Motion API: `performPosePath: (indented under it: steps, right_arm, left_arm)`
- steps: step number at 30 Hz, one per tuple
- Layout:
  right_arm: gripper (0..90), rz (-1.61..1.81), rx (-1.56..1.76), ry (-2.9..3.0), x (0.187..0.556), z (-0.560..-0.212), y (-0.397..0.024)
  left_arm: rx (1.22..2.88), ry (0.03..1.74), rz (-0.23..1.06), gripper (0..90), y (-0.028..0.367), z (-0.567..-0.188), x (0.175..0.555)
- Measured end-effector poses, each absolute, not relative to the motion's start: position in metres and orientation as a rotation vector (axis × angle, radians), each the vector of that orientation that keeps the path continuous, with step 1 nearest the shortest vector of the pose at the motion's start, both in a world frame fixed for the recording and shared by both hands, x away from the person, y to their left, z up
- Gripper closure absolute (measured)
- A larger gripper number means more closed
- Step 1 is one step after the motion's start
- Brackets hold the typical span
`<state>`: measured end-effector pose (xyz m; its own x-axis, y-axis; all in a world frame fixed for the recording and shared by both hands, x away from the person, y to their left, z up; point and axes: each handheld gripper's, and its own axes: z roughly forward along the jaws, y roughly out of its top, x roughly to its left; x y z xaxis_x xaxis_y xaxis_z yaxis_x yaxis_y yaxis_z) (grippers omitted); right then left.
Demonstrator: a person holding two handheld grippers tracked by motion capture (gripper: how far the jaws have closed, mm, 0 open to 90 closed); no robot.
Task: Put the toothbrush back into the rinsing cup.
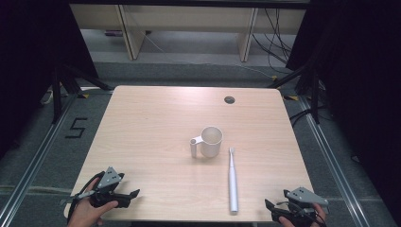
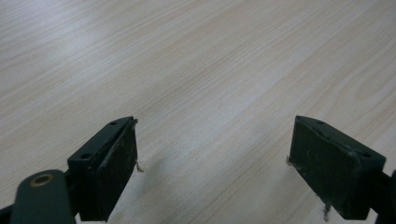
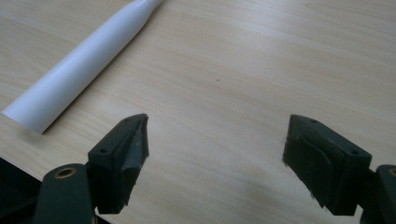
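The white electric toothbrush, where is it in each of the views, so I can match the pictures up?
High view: the toothbrush lies lengthwise right of centre, brush end by the mug, base near the table's front edge.
Left gripper view: bare wooden table between the open jaws, no toothbrush.
Right gripper view: its handle runs diagonally at upper left.
Shared landmark: the pale wood-grain tabletop.

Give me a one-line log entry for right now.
left gripper: open, empty | right gripper: open, empty, near toothbrush base | toothbrush: flat on table | mug: upright, beside brush head
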<state>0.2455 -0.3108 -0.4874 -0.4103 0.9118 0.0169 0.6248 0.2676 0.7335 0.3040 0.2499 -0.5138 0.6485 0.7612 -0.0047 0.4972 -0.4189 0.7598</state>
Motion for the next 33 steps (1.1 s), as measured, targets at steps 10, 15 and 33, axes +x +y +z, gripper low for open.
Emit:
performPosePath:
  steps: [10,15,33]
  right_arm:
    - [24.5,0.972,1.388,2.141,0.246,-0.486,-0.309]
    - [26.0,1.016,1.390,2.149,0.248,-0.483,-0.306]
    - [31.3,1.076,1.249,2.240,0.268,-0.467,-0.272]
  left_arm:
    - [2.116,0.978,0.442,14.8,0.250,-0.513,0.304]
    - [2.111,0.984,0.441,14.8,0.250,-0.514,0.304]
    - [2.124,0.985,0.453,14.7,0.251,-0.513,0.304]
